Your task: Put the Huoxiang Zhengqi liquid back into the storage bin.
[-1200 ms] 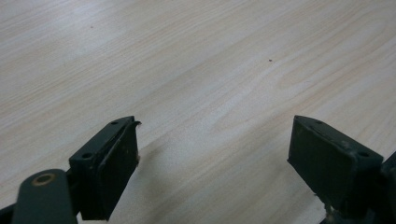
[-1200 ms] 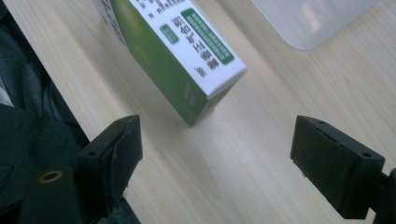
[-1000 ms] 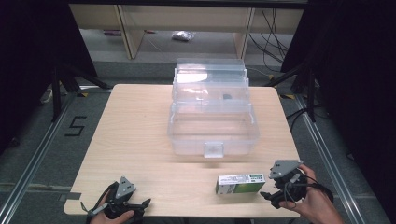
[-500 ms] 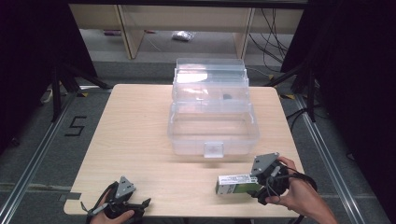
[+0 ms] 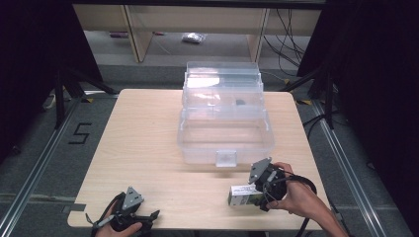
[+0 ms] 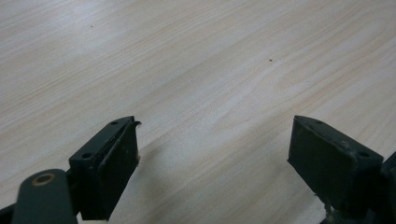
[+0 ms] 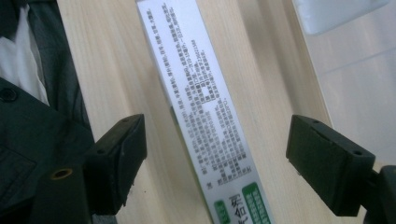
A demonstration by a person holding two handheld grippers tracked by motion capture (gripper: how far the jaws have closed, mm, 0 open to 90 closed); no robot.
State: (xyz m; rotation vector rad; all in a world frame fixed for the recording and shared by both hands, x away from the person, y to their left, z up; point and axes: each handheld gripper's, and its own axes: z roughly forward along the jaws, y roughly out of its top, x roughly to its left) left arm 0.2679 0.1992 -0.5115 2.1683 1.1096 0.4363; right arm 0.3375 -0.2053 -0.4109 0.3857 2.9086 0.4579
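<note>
L gripper [image 5: 143,217]: near edge of table [image 5: 143,148], approx 7 o'clock; jaws wide apart, nothing btwn them, bare wood under them in the left gripper view [image 6: 212,154].
R gripper [image 5: 257,190]: near edge, approx 5 o'clock; jaws spread wide, not clamped on anything.
Small carton [image 7: 201,112]: white w/ green end panel and dense print, lying flat on the table; runs lengthwise btwn the R jaws, gap showing on both sides, so straddled but not touched. High view puts the carton [image 5: 244,196] at the gripper's 9 o'clock, tip to end.
Step (my read): lining up a pinch on the carton.
Doing it well: centre the jaws on the long sides, come low, close gently; thin card prob crushes if squeezed hard.
Clear bin [image 5: 225,123]: 12 o'clock from the carton, lid tipped back, looks nearly empty; likely where the carton goes, tho that's a guess.
</note>
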